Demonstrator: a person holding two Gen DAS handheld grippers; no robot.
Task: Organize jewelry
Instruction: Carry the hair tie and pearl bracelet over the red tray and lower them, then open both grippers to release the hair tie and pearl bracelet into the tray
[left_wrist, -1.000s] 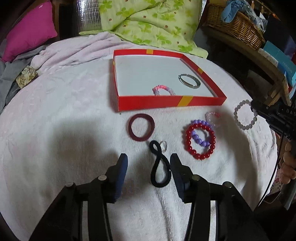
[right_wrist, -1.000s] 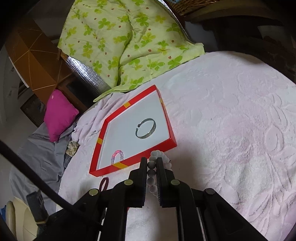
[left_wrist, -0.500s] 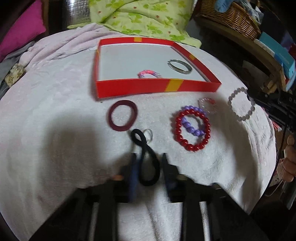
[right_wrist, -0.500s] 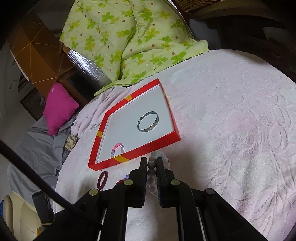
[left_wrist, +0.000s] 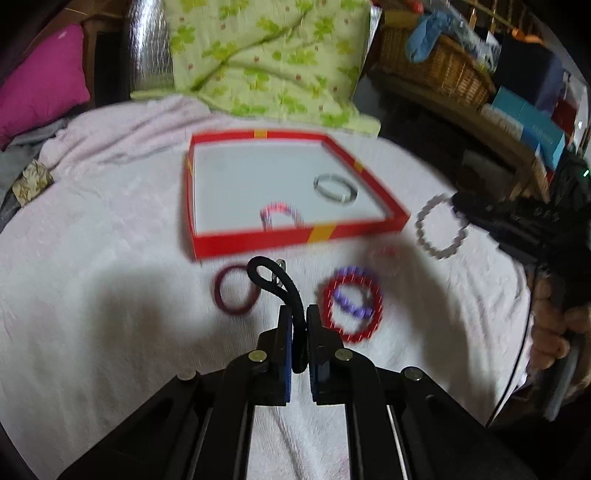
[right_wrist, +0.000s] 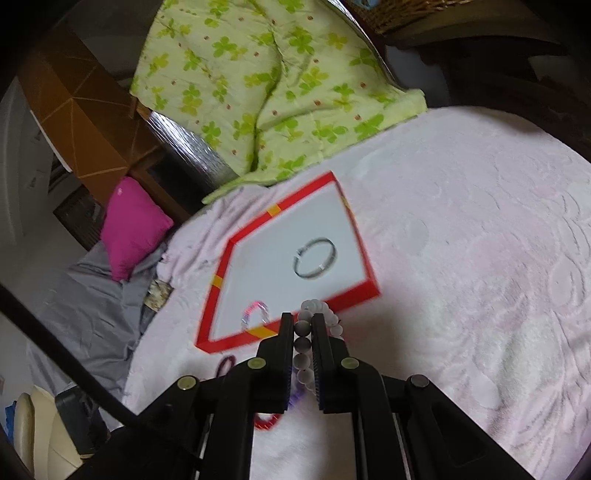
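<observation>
My left gripper is shut on a black hair tie and holds it above the pink cloth, in front of the red tray. The tray holds a silver bangle and a pink bead bracelet. My right gripper is shut on a white bead bracelet, which also shows in the left wrist view, held just off the tray's near right corner. A dark red ring, a red bead bracelet and a purple bead bracelet lie on the cloth.
A green leaf-print quilt lies behind the tray. A magenta pillow is at the far left. A wicker basket and boxes stand on a shelf at the right. The cloth drops off at the right edge.
My left gripper closed on the black hair tie and lifted it off the cloth toward the tray. My right gripper kept its grip on the white bracelet and moved slightly closer to the tray.
</observation>
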